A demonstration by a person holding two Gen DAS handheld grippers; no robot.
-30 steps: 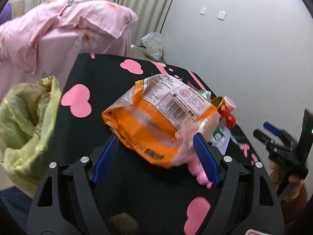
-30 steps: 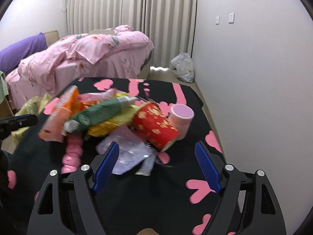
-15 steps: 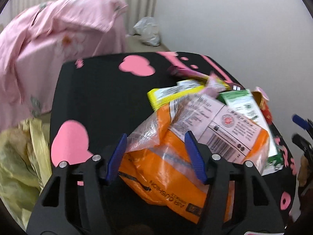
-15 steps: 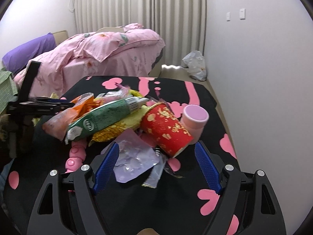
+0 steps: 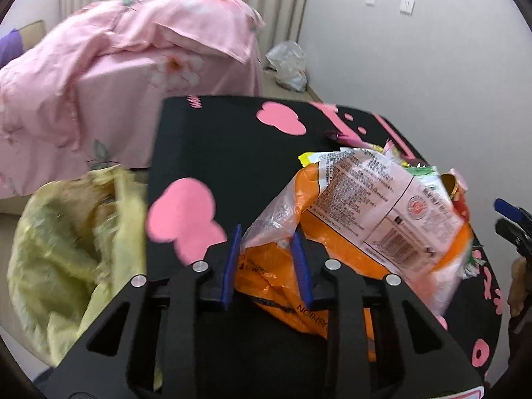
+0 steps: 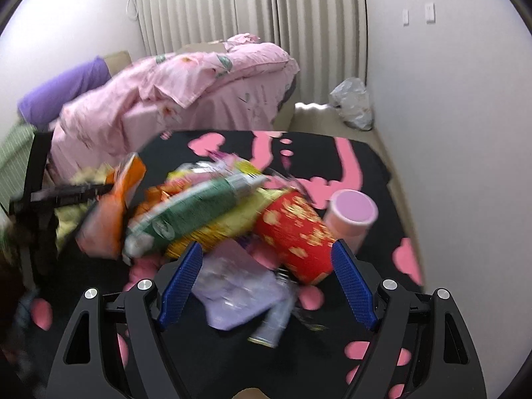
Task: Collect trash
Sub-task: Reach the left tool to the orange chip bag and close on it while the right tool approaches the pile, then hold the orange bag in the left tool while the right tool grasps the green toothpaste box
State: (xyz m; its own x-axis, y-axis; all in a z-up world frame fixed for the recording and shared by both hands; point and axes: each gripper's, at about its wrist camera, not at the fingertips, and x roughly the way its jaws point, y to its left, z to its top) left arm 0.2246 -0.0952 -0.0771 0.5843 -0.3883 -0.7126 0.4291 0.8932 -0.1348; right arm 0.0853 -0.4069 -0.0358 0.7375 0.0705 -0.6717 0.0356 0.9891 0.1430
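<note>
Black pink-patterned table [image 6: 365, 159] bears wrappers [image 6: 206, 212], cups [image 6: 296, 232].

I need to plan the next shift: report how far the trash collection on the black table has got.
Done: little that shows; the yellow bin bag holds something, but its contents are blurred. In hand: the left gripper has just been closing on the orange snack bag. Left: the green packet, red cup, pink cup and purple wrapper; the right gripper is open.
</note>
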